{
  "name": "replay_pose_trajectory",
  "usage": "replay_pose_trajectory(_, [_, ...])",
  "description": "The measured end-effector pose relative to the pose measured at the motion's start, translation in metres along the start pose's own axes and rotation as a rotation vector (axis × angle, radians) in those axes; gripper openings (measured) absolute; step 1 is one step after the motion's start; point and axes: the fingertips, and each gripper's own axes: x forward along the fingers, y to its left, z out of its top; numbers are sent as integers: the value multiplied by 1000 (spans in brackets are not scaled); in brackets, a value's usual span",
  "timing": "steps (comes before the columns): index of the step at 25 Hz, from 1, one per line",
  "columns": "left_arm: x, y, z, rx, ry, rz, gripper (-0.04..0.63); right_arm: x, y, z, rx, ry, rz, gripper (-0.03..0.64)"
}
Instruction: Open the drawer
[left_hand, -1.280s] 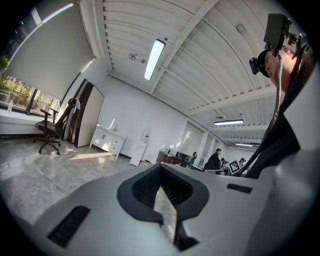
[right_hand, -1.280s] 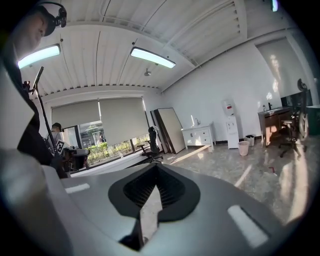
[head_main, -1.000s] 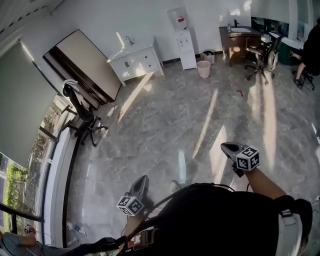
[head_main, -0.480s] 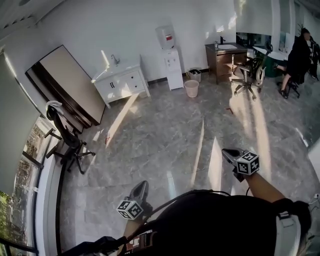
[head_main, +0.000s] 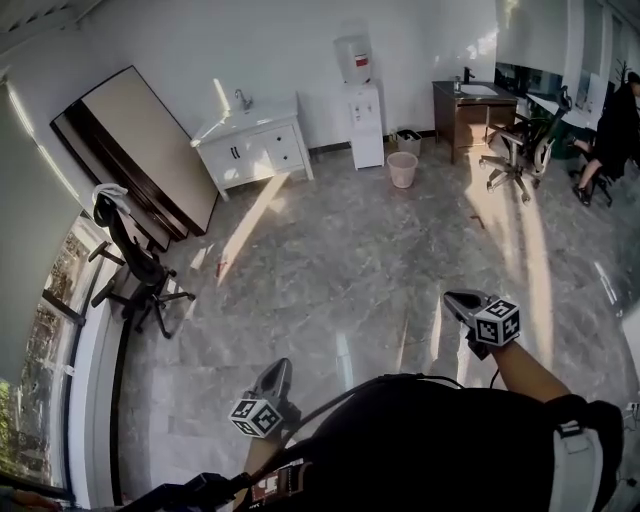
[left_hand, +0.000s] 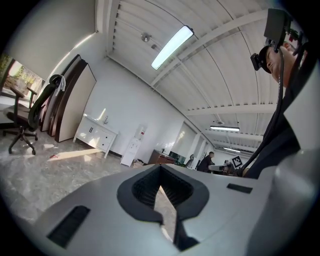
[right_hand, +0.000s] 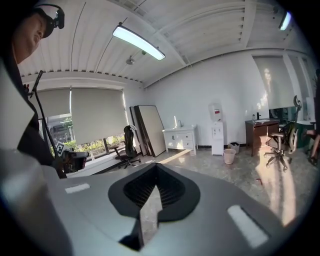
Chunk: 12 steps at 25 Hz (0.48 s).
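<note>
Grey stone floor (head_main: 330, 260) was spread beneath both grippers, held nearest. The left gripper (head_main: 275, 368) and right gripper (head_main: 455, 297) were each clenched shut, with nothing caught between the jaws. Farther left, an office chair (head_main: 135, 265) was parked. The drawer (head_main: 283, 143) was seen closed in a white cabinet (head_main: 235, 160) set against the far wall, well apart from both grippers.

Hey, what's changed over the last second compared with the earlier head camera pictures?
The view seems to have advanced toward the far wall. The white drawer cabinet, water dispenser and waste bin sit lower in frame, and the black office chair has slid down-left. Nothing was taken hold of or let go. The left gripper and right gripper stay held out front, shut and empty.
</note>
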Motion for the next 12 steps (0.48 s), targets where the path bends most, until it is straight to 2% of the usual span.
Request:
replay_pose_trajectory(6, [17, 17, 16, 9, -14, 88, -9, 65, -27, 27, -5, 14, 92, 2])
replay_pose_trajectory(12, [74, 31, 38, 4, -83, 202, -9, 134, -81, 67, -38, 17, 208, 2])
